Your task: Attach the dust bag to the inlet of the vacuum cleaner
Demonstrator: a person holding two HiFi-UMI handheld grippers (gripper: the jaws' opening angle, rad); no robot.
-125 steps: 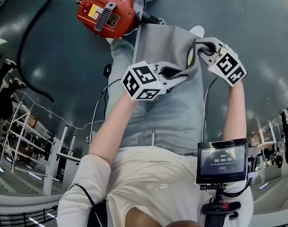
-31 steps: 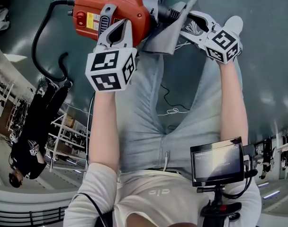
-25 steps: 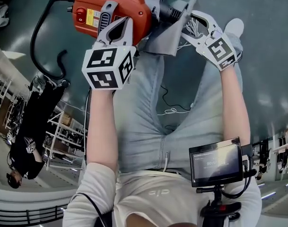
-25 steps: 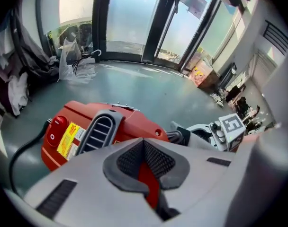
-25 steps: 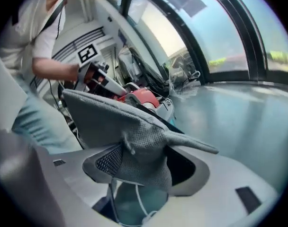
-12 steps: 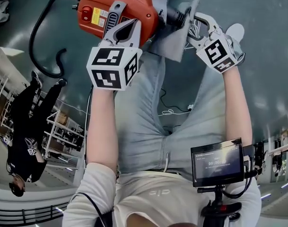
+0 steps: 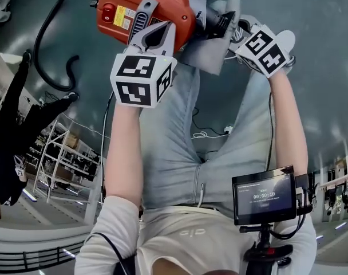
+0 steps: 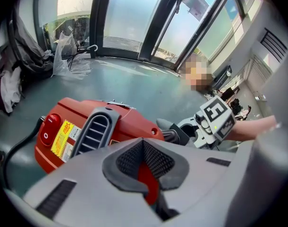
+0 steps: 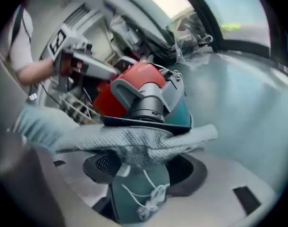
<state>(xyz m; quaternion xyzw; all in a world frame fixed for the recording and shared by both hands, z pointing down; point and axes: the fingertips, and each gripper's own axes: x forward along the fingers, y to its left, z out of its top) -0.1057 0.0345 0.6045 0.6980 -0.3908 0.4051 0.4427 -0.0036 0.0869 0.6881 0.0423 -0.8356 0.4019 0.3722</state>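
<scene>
The red vacuum cleaner (image 7: 141, 10) lies on the floor at the top of the head view. My left gripper (image 7: 160, 32) is shut, its tips resting on the red body (image 8: 82, 126) beside the grey vent; its jaws have just closed the last bit, with nothing between them. My right gripper (image 7: 238, 34) is shut on the grey mesh dust bag (image 7: 208, 53). The bag (image 9: 134, 138) lies bunched across the right gripper (image 9: 139, 162), a white string dangling from it. Its dark collar sits just under the black inlet (image 9: 146, 109).
A black power cord (image 7: 45, 50) loops left of the vacuum. Jeans-clad legs (image 7: 180, 148) stretch beneath both grippers, a white shoe (image 7: 286, 39) by the right one. A small monitor (image 7: 265, 196) is at lower right. Metal shelving (image 7: 62, 171) and a person in black (image 7: 8, 148) are at the left.
Five seconds ago both grippers held the bag over the lap. Now the left rests on the vacuum. Over the last second the right gripper turned, bringing the bag's edge closer to the inlet.
</scene>
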